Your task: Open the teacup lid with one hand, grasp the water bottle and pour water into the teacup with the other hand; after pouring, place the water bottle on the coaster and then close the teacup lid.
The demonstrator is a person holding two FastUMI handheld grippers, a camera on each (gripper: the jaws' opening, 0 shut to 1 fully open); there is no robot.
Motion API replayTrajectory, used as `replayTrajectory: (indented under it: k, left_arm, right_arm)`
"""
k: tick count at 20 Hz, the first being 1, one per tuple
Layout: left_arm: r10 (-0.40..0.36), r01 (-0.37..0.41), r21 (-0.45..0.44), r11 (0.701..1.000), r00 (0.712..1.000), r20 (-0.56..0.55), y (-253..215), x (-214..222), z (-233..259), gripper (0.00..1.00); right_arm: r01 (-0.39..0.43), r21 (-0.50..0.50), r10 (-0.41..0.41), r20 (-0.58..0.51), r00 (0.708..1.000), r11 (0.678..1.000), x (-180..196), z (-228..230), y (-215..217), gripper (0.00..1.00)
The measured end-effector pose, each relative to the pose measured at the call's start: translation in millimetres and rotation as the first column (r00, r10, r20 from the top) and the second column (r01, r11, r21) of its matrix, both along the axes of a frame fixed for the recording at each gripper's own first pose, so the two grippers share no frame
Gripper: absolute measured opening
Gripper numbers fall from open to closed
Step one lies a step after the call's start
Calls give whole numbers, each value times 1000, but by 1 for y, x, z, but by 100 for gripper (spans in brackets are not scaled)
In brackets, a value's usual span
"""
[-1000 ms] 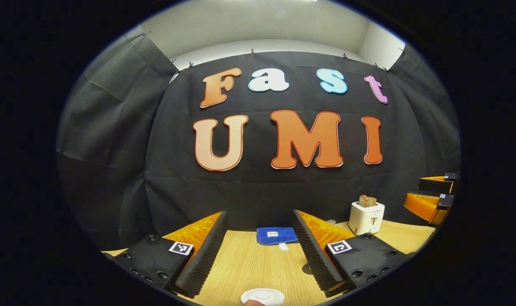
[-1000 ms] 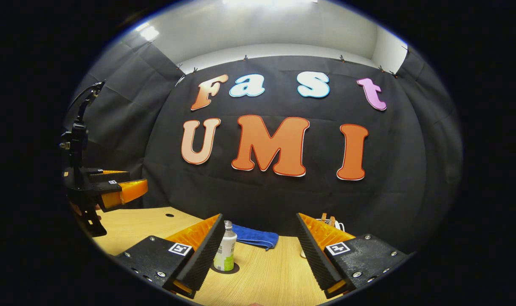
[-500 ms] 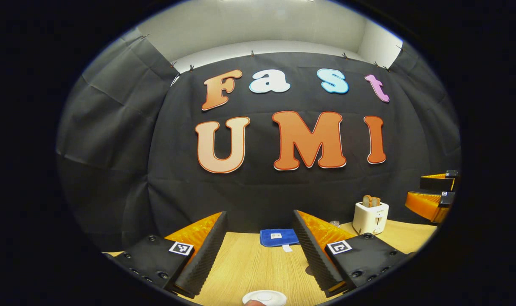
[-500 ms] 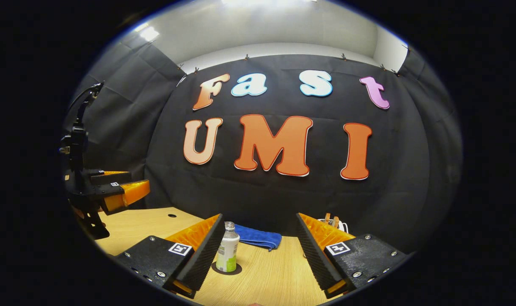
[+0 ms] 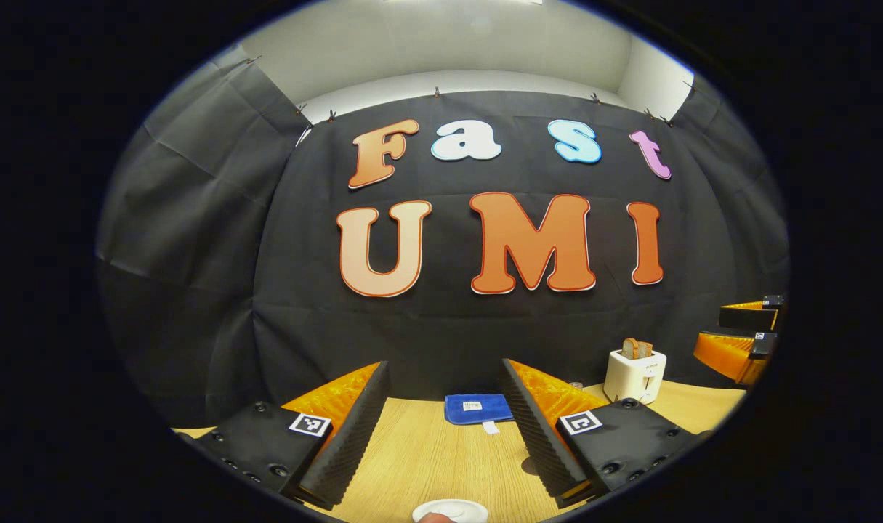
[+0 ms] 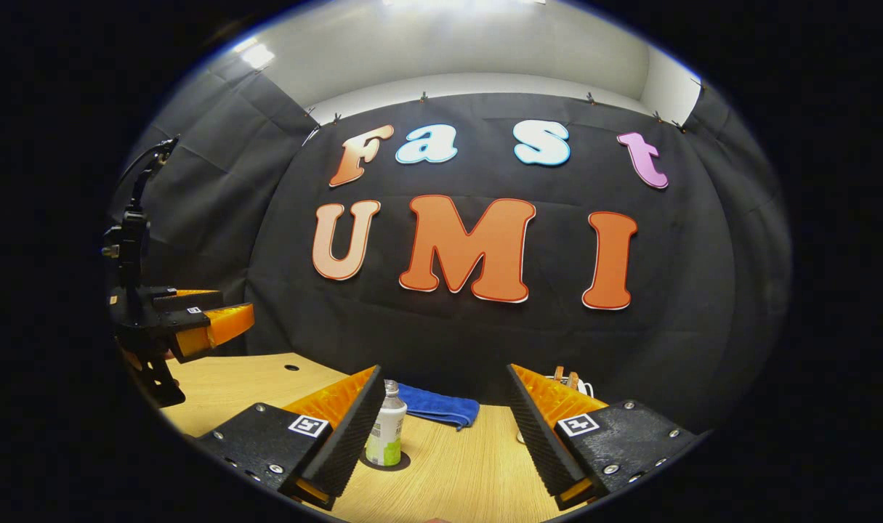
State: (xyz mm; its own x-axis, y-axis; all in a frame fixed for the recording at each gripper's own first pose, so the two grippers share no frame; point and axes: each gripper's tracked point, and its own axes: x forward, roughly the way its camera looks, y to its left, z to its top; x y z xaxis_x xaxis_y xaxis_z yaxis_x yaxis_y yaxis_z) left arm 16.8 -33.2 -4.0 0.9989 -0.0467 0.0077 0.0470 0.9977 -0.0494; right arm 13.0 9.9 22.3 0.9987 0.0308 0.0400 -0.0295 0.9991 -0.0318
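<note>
Left tongs [image 5: 445, 428] spread wide over worktop [image 5: 441, 457], teacup lid [image 5: 450, 511] below, right tongs [image 6: 441, 436] spread wide, water bottle [image 6: 385, 427] standing on coaster [image 6: 396, 460], nothing gripped

Booth interior: black cloth wall [image 5: 194, 240] clipped along its top edge, pale wall [image 5: 441, 43] above (brightly lit from overhead), and a light wood-grain table [image 6: 456, 472] in front.
</note>
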Motion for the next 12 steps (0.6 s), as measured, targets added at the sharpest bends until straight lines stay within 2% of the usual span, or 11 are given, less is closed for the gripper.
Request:
replayTrajectory:
  k: [7,8,9,12]
  left_arm:
    - [-27,27,-17,999,999,-26,-11,2,-10,100]
    - [-24,24,-15,1000,999,-33,-10,3,-11,95]
    - [-16,16,-9,1000,999,-37,-7,4,-13,99]
    - [-35,35,5,999,999,-40,-12,3,-11,99]
  right_arm:
    - [11,-20,-11,9,1000,1000,1,3,-5,99]
    - [20,-22,-20,6,1000,1000,1,2,-8,99]
    - [21,-19,-21,4,1000,1000,1,3,-8,99]
    - [22,-15,-22,9,1000,1000,2,4,-9,99]
